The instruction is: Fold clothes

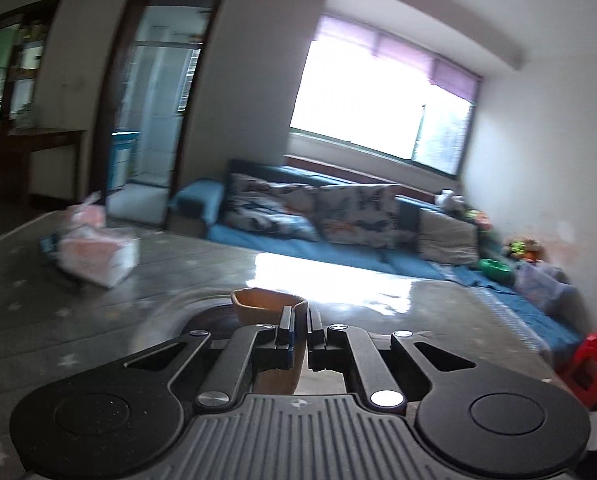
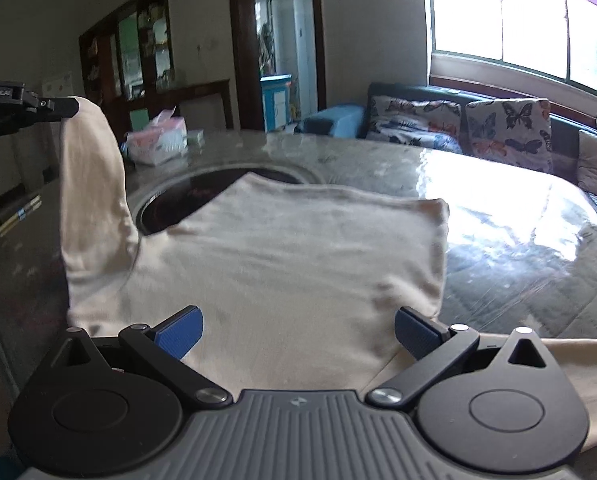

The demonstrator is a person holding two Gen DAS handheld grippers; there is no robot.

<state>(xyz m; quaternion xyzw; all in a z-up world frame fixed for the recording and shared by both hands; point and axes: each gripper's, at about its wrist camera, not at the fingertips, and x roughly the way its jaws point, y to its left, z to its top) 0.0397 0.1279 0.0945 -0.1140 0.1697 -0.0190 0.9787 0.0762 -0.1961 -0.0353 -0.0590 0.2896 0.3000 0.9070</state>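
My left gripper [image 1: 298, 322] was clamped on a sleeve [image 2: 92, 168] of the cream cotton top [image 2: 282, 264], holding it raised above the glossy grey table [image 2: 498, 208], probably to fold it inward. The garment's body lay flat there. My right gripper [image 2: 298, 330] hovered over it, jaws wide, holding nothing.

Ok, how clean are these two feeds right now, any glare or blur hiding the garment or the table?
Left wrist view: motion blur smears the room, the window is blown out white, and its glare streaks the table. Right wrist view: sharper; glare washes out the tabletop right of the cream garment, whose lifted sleeve is slightly blurred. Fisheye bending curves both views' edges.
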